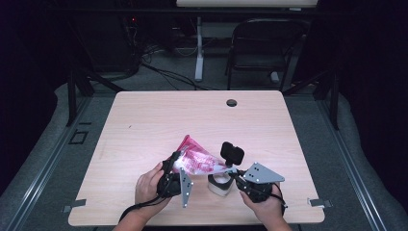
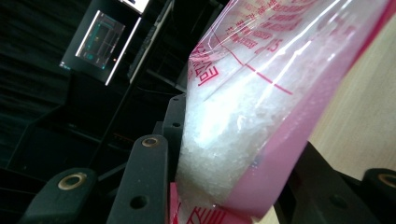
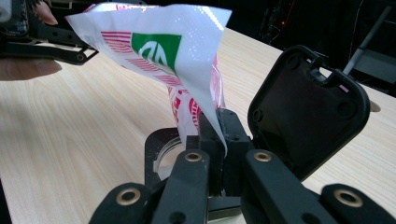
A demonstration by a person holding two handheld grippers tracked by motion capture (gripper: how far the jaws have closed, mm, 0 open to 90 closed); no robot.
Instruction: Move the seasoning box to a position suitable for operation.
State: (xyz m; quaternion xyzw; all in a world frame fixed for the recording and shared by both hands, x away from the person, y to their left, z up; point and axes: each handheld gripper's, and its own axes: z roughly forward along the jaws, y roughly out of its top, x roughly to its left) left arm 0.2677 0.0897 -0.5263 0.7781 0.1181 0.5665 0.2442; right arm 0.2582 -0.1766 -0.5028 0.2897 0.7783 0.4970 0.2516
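A pink-printed plastic bag of white granules is held clear of the wooden table, near the middle of its near edge, between two hand-held grippers. The left gripper is clamped on the filled, heavy end of the bag; in the left gripper view the granules are seen bulging between the two black jaws, which are closed partway against the contents. The right gripper is closed fully on the thin, empty corner of the bag, where the film is pinched flat between the jaws. A small white container with a hinged black lid standing open is placed on the table directly below that pinched corner, just in front of the right gripper. The long axis of the bag runs from the left gripper, at its raised, filled end, down and across to the right gripper at the container. The coming move is judged to depend on this slope: the granules lie on the left-gripper side, and the outlet corner lies over the container mouth. Whether the corner is already cut open cannot be told.
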